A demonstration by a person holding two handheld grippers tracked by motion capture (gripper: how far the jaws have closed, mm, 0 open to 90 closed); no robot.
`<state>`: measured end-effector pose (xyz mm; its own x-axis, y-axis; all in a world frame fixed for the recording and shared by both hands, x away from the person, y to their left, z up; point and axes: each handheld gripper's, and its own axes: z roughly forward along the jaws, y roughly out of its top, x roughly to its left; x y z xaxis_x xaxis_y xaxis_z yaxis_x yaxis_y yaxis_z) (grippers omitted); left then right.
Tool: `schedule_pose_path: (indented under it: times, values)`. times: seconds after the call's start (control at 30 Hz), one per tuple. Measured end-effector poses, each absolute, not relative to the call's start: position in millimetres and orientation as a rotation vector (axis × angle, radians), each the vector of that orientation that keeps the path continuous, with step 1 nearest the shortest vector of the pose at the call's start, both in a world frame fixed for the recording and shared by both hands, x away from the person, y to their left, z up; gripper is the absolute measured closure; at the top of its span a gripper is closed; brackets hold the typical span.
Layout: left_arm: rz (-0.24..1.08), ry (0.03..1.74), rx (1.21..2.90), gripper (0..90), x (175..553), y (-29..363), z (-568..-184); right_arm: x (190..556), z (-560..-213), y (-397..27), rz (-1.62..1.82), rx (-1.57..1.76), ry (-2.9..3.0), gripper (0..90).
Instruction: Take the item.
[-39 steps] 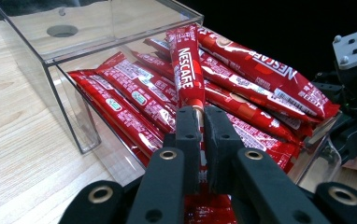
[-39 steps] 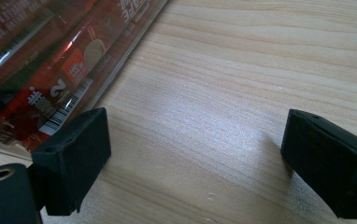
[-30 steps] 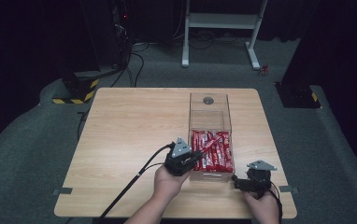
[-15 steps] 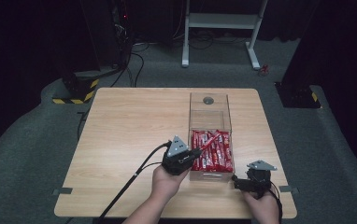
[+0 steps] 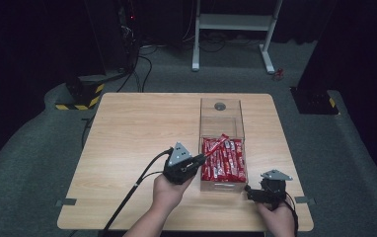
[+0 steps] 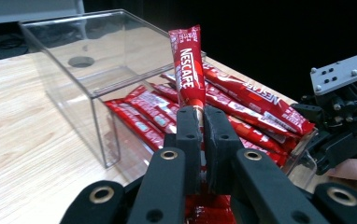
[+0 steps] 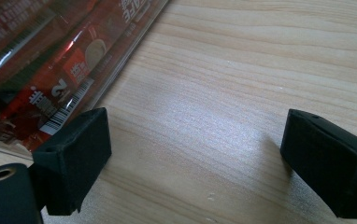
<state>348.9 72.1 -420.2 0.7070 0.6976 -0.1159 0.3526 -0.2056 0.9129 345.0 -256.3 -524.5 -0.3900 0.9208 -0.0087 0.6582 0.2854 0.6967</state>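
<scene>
On the wooden worktop (image 5: 127,148) stands one clear plastic box (image 5: 221,111), long and open at the top. Its near half holds a heap of red Nescafe sticks (image 5: 226,163); they overlap too much for an exact count, but there are well over ten. The far half of the box is bare, and one round hole (image 5: 220,105) shows in its floor.

Two grippers are in the high view. The left gripper (image 6: 203,116) sits just beside the left wall of the box, at the near end. Its jaws are closed tight on one single stick (image 6: 187,65), pinching it at its lower end. This stick stands almost upright between the jaws and rises above the heap; in the high view its free end (image 5: 221,140) points up and away over the other sticks. It is held apart from the heap, though its bottom part is hidden behind the jaws.

The right gripper (image 7: 193,158) rests low over the worktop near the right front corner of the box. Its two jaws stand wide apart, with only bare wood between them, and it holds nothing. Its one jaw is close to the clear wall of the box, behind which some sticks (image 7: 41,56) lie.

One hand (image 5: 169,190) carries the left gripper, and one other hand (image 5: 275,222) carries the right.
</scene>
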Motion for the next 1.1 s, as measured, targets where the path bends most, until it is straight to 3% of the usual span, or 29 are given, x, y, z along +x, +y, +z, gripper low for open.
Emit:
schedule_pose_path:
  times: [1.1]
  values:
    - [0.54, 0.982, 1.75, 85.4, 339.0, 175.2, -420.4, 345.1, -524.6, -256.1, 0.866, 1.415, 2.151, 8.6]
